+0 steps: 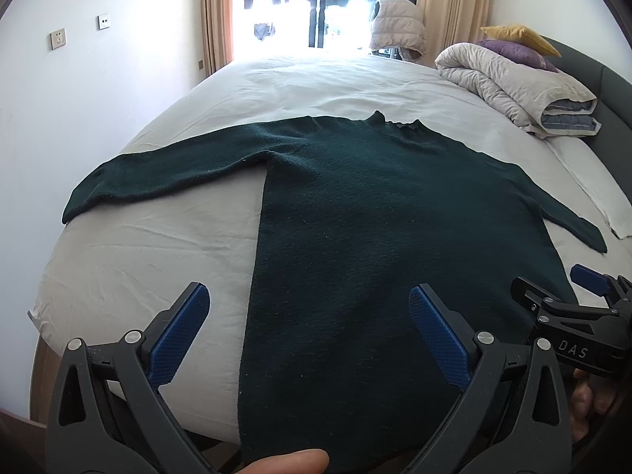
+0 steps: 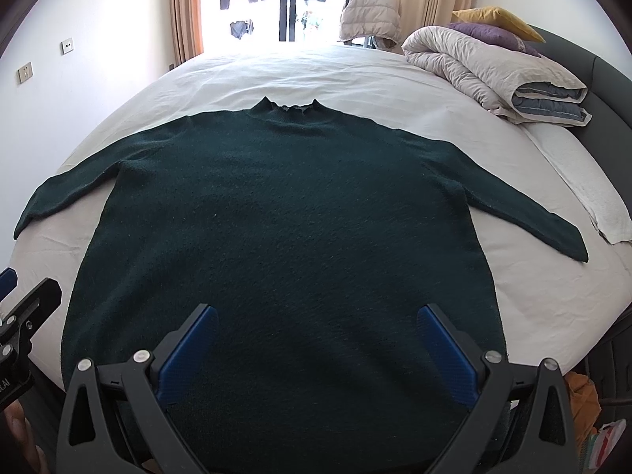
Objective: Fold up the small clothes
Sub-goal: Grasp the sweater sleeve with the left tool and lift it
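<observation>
Sweater [image 2: 284,213], dark green knit, lies flat and face down or face up (I cannot tell which) on the bed [image 2: 395,79], with its collar [image 2: 290,106] pointing toward the window side of the bed and its hem at the near edge of the bed, where I operate. Both sleeves are spread outward: the left sleeve [image 1: 158,173] runs toward the wall side of the bed, and the right sleeve [image 2: 525,213] runs toward the headboard side, ending near a folded white cloth [image 2: 592,197]. No fold is visible in the garment, so I judge the task to be at its start: sleeves, sides and the final fold all remain. My left gripper [image 1: 310,333] hovers above the hem near the sweater's left side edge, fingers spread wide, holding nothing. My right gripper [image 2: 316,349] hovers above the hem toward the sweater's middle, fingers likewise apart and empty. A rolled duvet [image 2: 486,75] sits at the headboard end of the bed, well apart from the sweater.
</observation>
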`<action>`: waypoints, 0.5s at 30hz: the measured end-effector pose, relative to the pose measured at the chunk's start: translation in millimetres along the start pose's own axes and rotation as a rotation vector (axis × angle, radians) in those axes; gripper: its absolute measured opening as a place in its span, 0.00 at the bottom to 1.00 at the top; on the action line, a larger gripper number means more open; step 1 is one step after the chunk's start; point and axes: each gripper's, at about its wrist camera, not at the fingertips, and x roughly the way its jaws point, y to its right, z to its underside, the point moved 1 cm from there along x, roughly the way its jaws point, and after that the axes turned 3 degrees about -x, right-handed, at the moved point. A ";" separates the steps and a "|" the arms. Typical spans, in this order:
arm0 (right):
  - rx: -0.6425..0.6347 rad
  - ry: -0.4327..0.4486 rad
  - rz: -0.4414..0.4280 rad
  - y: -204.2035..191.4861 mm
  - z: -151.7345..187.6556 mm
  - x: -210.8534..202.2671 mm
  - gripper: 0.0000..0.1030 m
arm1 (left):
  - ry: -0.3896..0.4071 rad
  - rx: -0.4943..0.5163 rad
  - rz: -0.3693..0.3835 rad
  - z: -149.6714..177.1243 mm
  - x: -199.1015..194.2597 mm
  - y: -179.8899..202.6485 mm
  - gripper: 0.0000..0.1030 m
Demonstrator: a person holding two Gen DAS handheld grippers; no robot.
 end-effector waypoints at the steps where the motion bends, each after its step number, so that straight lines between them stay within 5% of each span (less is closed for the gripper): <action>1: -0.002 -0.001 0.000 -0.5 0.1 0.1 1.00 | -0.002 -0.004 0.000 0.5 0.5 -0.9 1.00; 8: -0.013 -0.012 -0.014 -3.3 -0.6 3.6 1.00 | 0.018 -0.055 0.007 -4.2 4.7 -23.9 1.00; 15: 0.031 0.032 -0.169 -8.0 -8.9 2.1 1.00 | 0.060 -0.295 0.149 -32.4 24.3 -111.5 1.00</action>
